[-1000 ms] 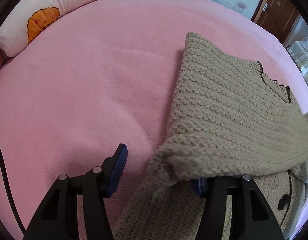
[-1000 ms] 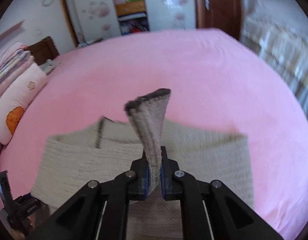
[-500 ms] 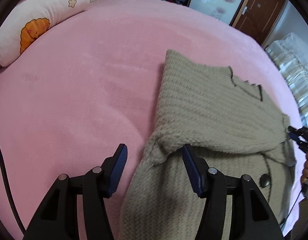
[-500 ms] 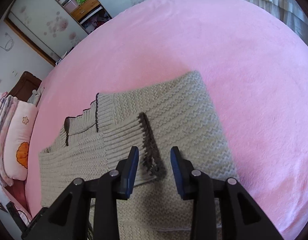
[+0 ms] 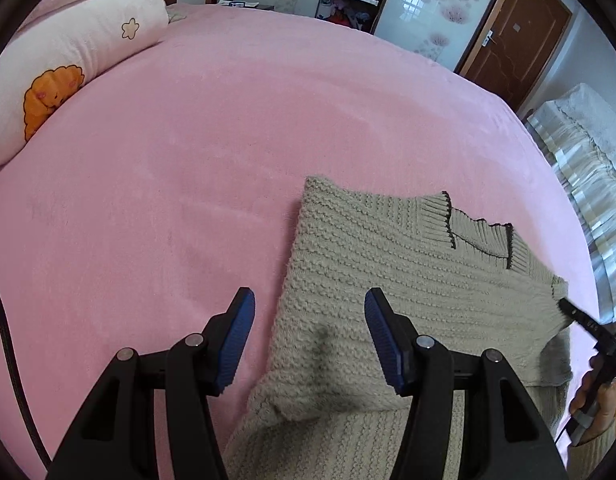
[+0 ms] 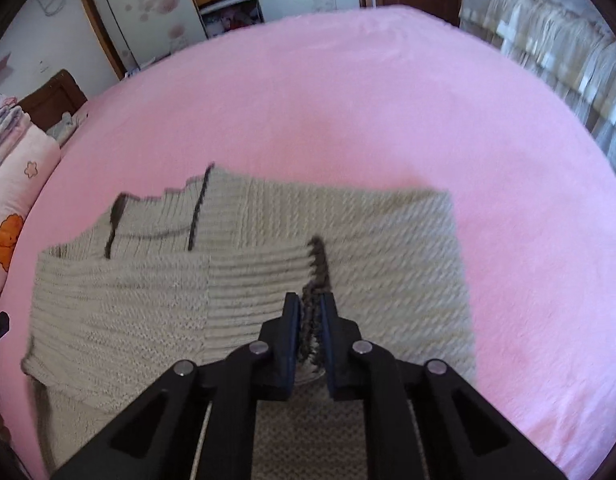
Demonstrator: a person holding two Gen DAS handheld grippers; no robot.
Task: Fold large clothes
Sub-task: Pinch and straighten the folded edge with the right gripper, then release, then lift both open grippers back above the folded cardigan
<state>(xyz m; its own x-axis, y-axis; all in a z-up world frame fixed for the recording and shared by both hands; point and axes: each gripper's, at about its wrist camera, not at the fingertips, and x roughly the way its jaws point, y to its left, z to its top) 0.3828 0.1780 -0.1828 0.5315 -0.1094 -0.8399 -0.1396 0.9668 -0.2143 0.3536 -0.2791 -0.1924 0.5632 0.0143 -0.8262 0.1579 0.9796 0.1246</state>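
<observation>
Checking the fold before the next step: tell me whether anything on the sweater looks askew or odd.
One thing: the sleeve cuff lies slanted across the folded beige knit sweater, pinched between the right gripper pads. The sweater's near-left corner is bunched, not flat. The left gripper is open over it. No damage shows.

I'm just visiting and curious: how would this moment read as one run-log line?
task: fold sweater | left gripper: open above folded edge | right gripper: shut on dark-trimmed cuff | surface: pink bed
</observation>
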